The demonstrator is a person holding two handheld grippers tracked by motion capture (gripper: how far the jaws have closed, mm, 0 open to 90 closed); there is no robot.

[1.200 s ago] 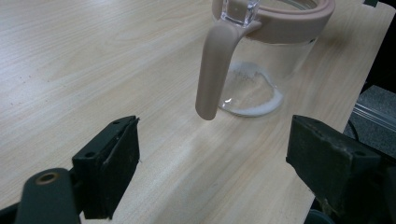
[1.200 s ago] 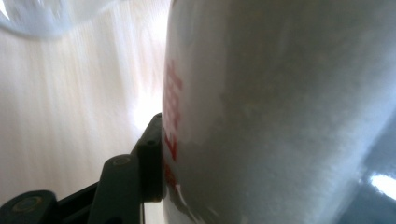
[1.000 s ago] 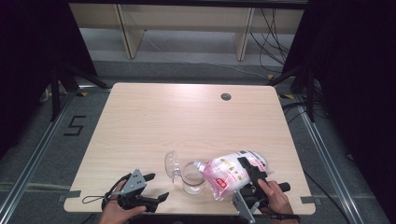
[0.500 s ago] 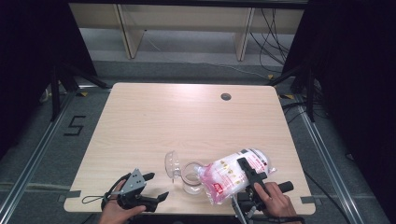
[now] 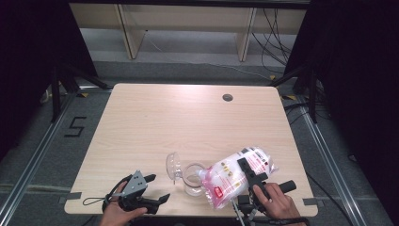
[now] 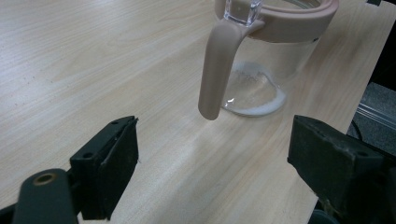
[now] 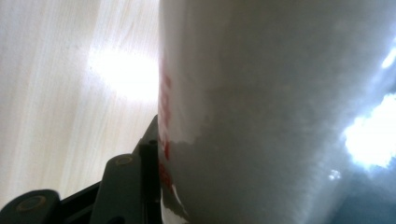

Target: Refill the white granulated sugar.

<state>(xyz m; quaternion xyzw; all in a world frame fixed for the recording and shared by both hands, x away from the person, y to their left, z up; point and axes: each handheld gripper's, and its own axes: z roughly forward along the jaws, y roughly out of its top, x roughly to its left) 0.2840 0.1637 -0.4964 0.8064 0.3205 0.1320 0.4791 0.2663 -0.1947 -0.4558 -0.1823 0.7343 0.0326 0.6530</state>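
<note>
Tabletop (image 5: 155, 117): bag (image 5: 235, 176) seemingly within right gripper (image 5: 249, 175).

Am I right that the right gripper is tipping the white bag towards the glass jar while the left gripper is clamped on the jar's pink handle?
Not quite: the left gripper is open and short of the handle, as the left gripper view shows. The right gripper does tip the bag towards the jar.

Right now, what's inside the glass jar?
In the left gripper view, the jar shows a thin white powder layer across its bottom. The bag, tilted at the jar's mouth, hides the opening from above.
</note>
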